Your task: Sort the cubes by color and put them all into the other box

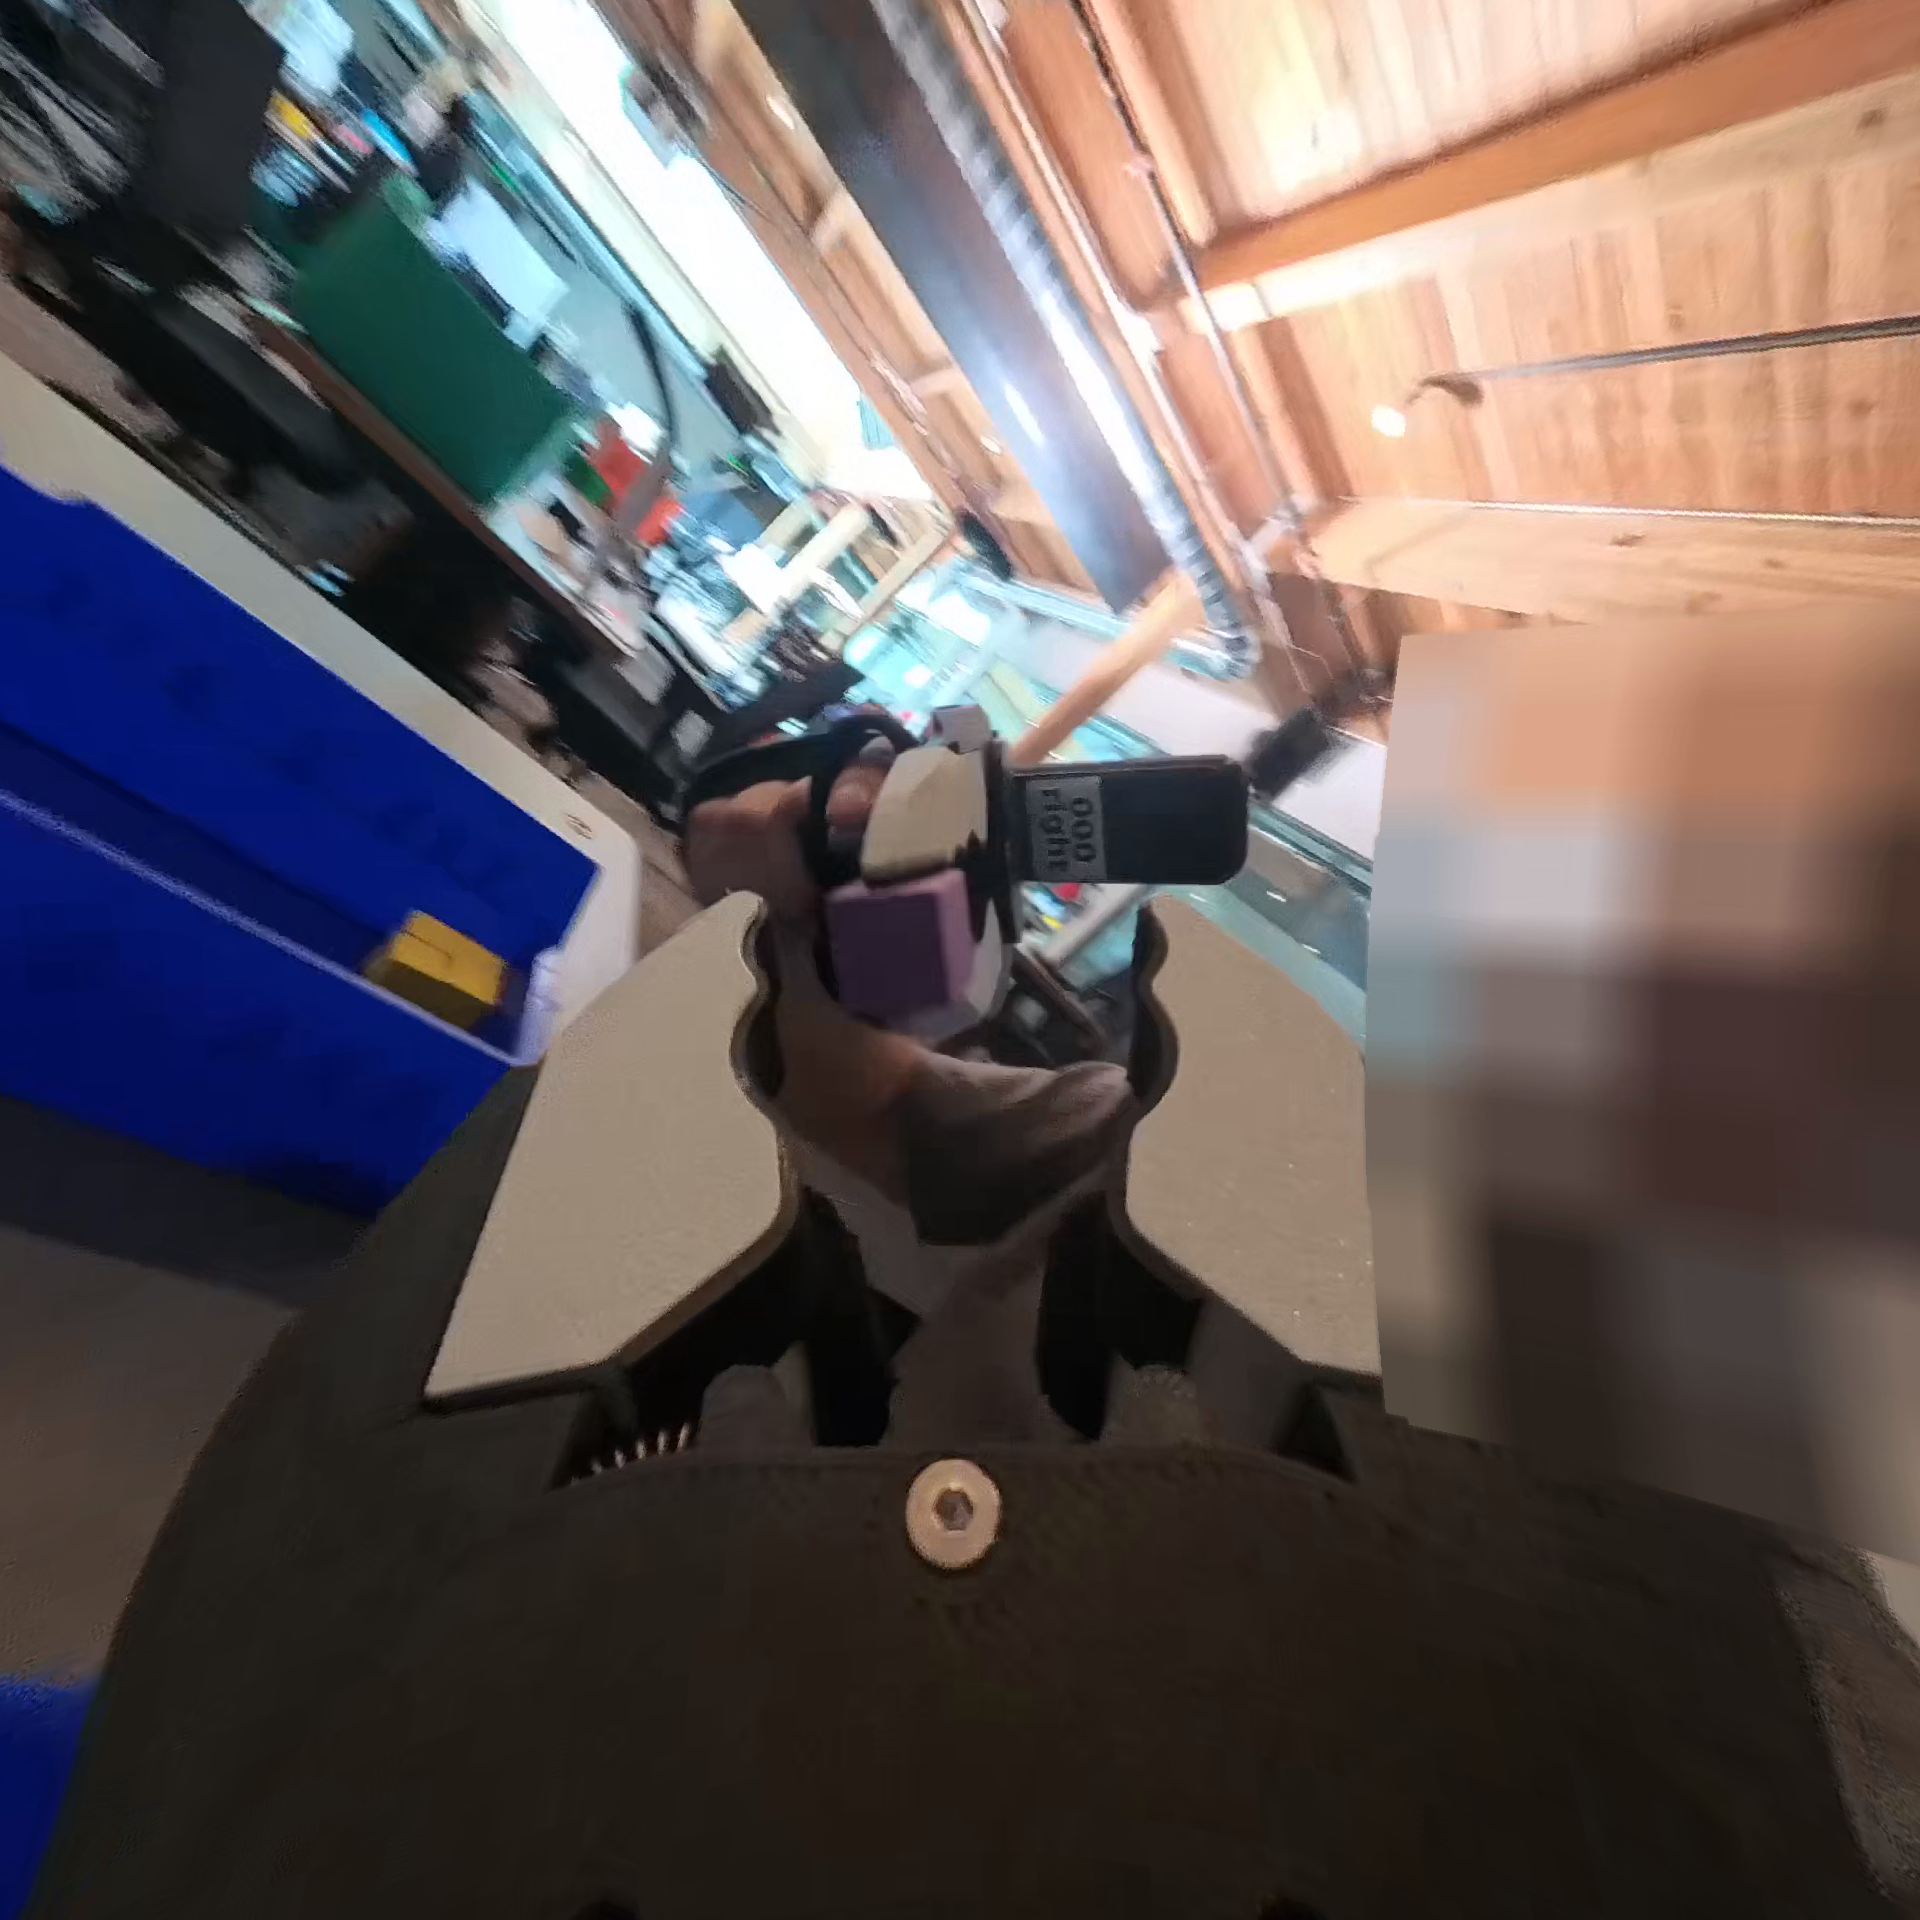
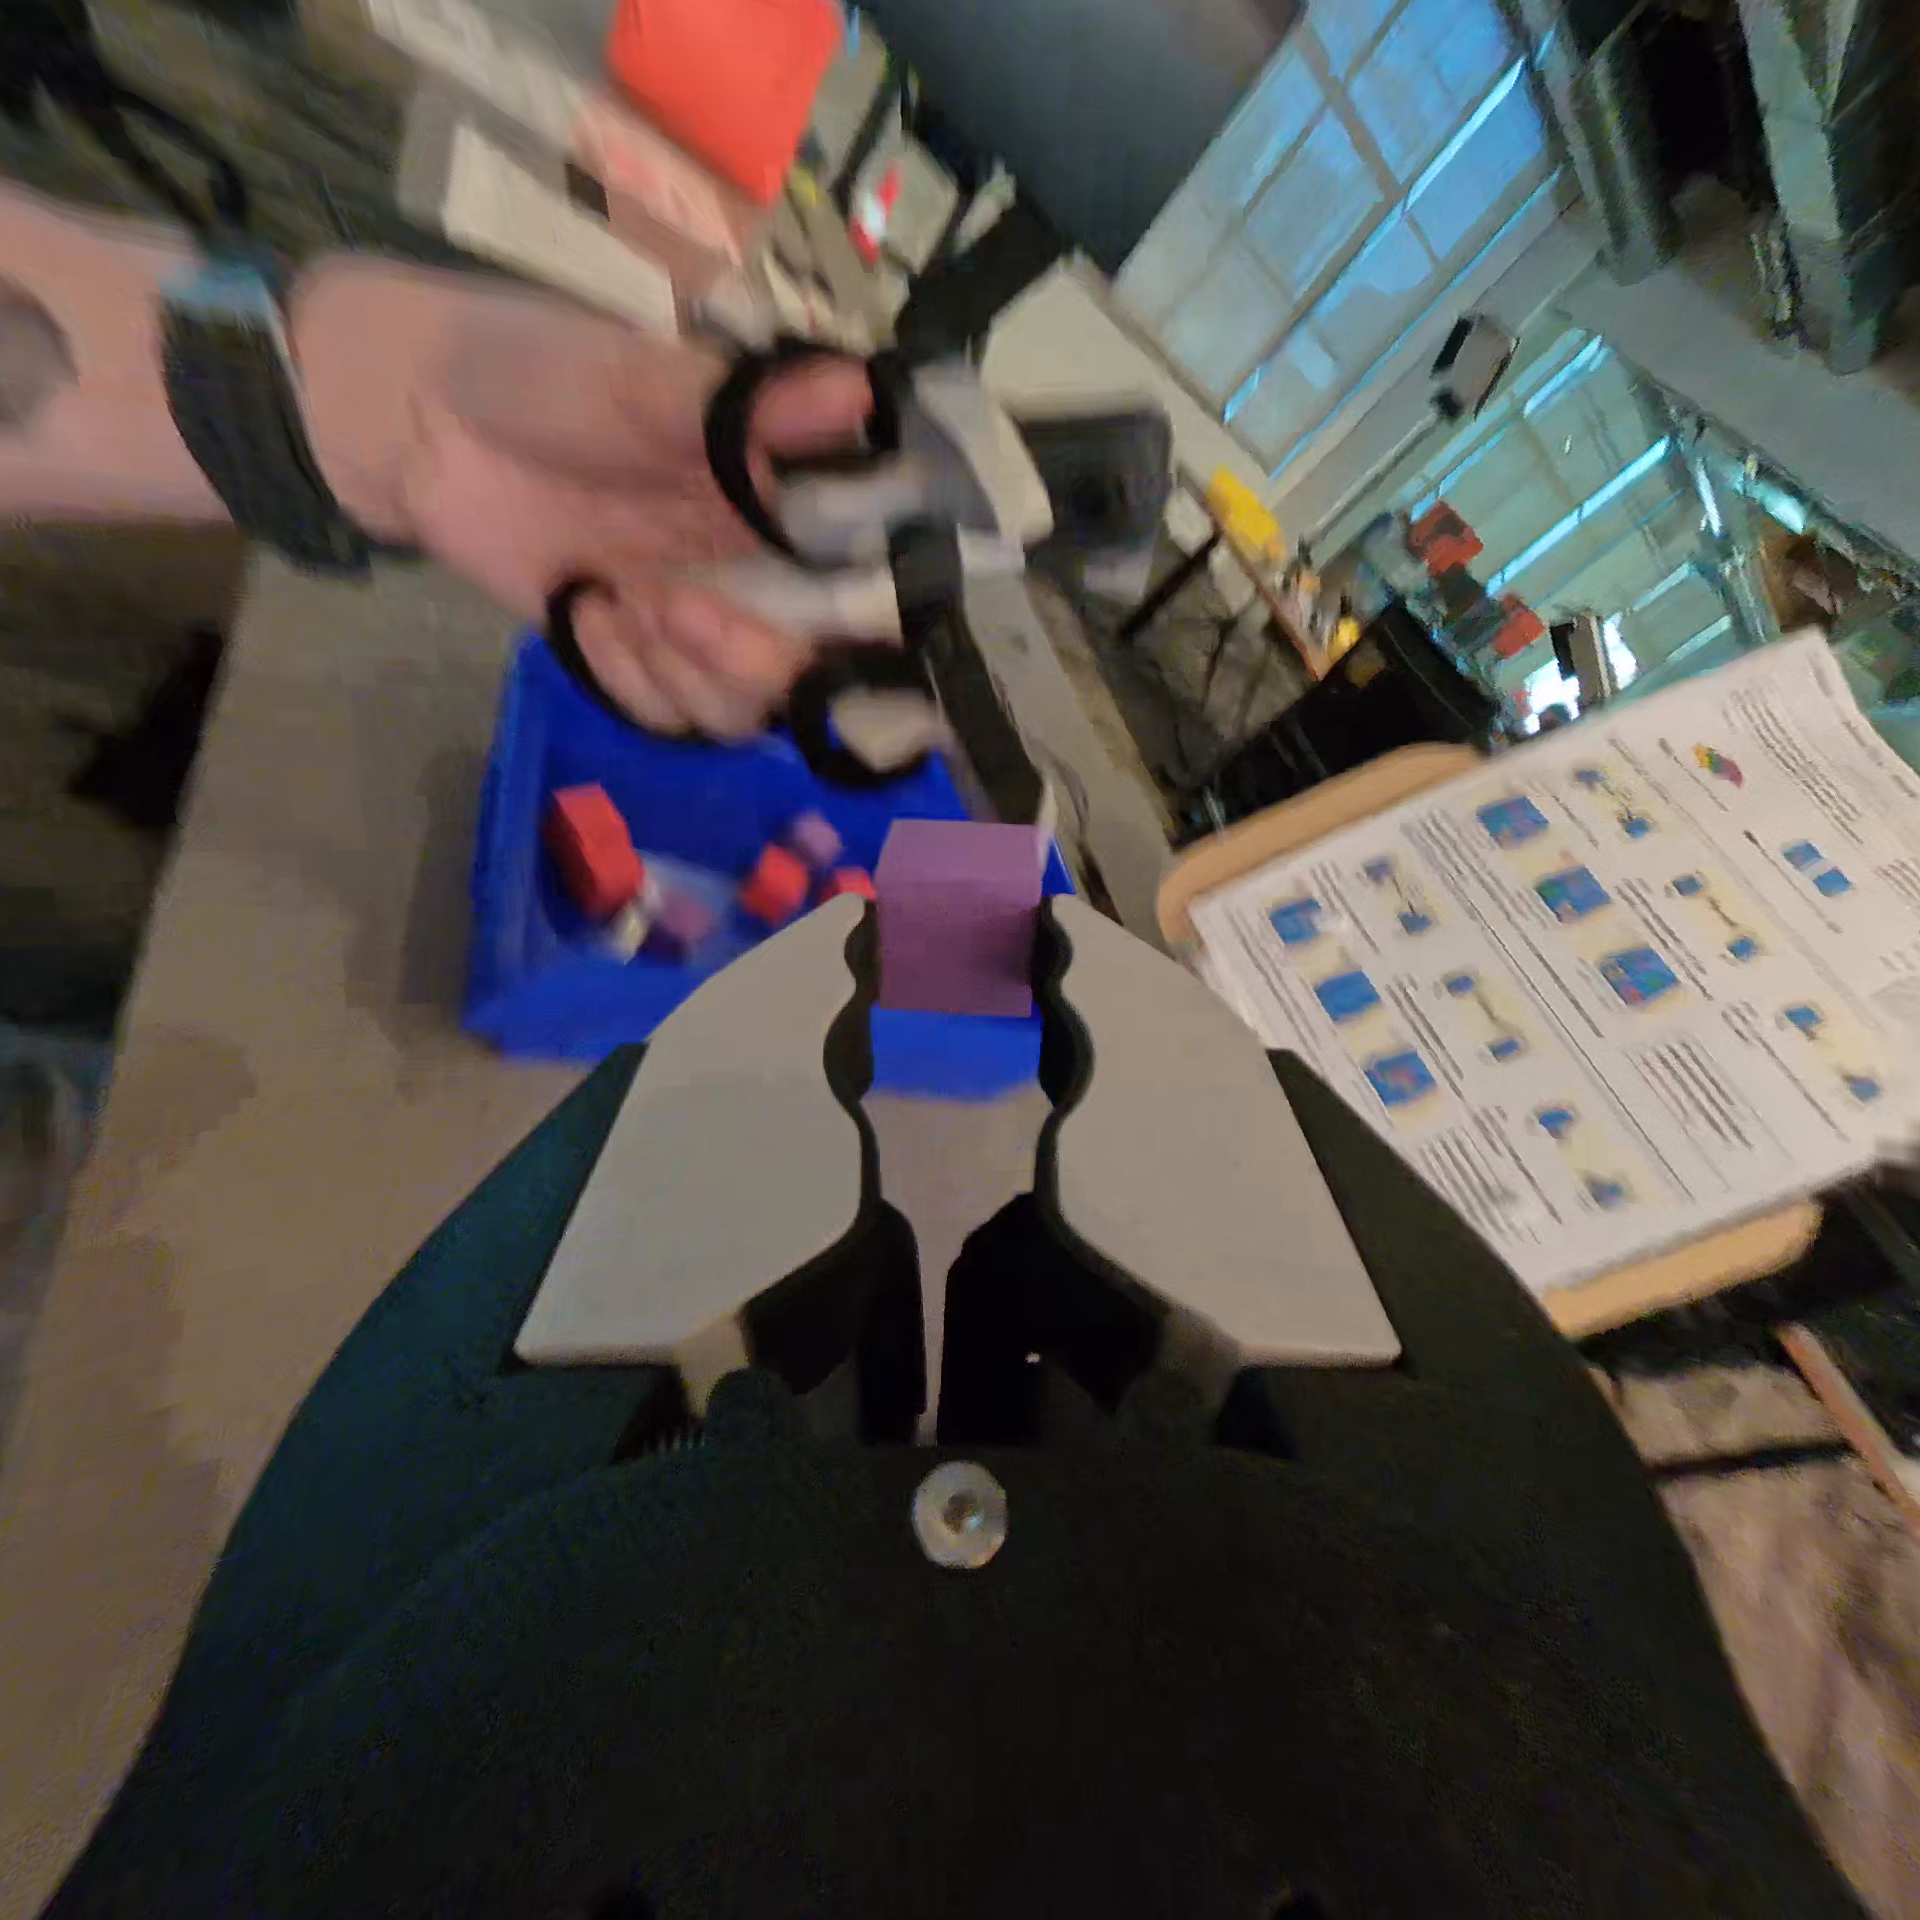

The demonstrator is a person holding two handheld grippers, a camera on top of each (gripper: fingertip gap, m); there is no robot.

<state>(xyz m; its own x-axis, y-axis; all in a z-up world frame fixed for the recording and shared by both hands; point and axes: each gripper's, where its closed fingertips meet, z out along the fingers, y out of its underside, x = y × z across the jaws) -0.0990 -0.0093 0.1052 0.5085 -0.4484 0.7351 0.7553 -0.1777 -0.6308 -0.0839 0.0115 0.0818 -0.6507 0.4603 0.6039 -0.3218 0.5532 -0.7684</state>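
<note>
My right gripper (image 2: 954,940) is shut on a purple cube (image 2: 956,920), pinched between its grey fingertips above the blue bin (image 2: 499,883). The same cube (image 1: 894,956) shows in the left wrist view, held by the right gripper (image 1: 935,935) in a person's hand. My left gripper (image 1: 951,951) is open and empty, tilted upward, with that right gripper straight ahead of it. In the right wrist view a hand (image 2: 520,447) holds the left gripper (image 2: 987,644) above the bin.
The blue bin holds red cubes (image 2: 592,847) and small purple ones (image 2: 681,920); its wall (image 1: 208,831) and a yellow block (image 1: 436,966) show in the left wrist view. A clipboard with printed sheets (image 2: 1558,966) lies at the right. A cluttered workshop lies behind.
</note>
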